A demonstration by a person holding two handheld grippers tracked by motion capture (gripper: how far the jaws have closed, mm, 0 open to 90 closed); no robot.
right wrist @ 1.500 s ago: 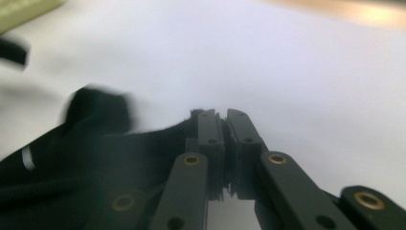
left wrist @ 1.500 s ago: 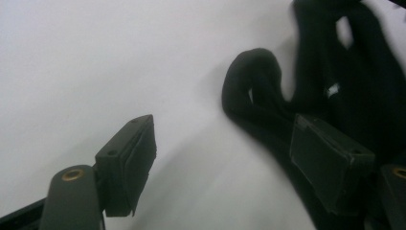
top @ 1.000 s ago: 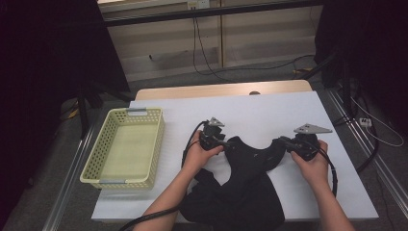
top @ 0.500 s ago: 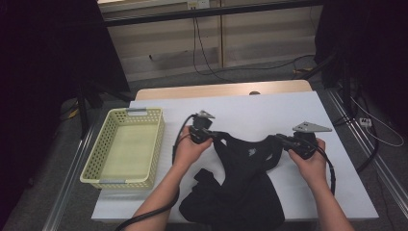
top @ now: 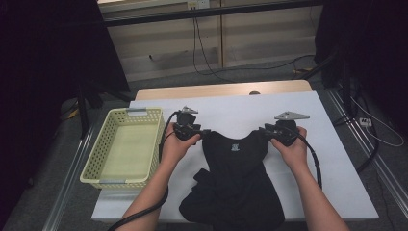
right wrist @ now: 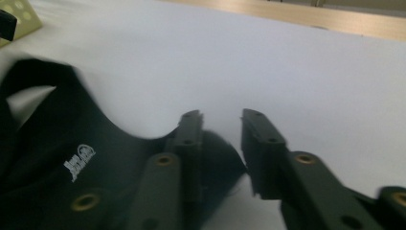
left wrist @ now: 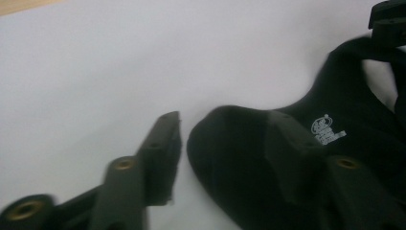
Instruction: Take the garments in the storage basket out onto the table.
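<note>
We see a table point(top: 332, 159) with a white top; on it lie a black garment point(top: 235, 178) and, at its left, a yellow basket point(top: 103, 161).

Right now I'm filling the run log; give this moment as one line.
garment: black top flat on table | left gripper: open at shoulder | right gripper: open at shoulder | basket: empty
</note>
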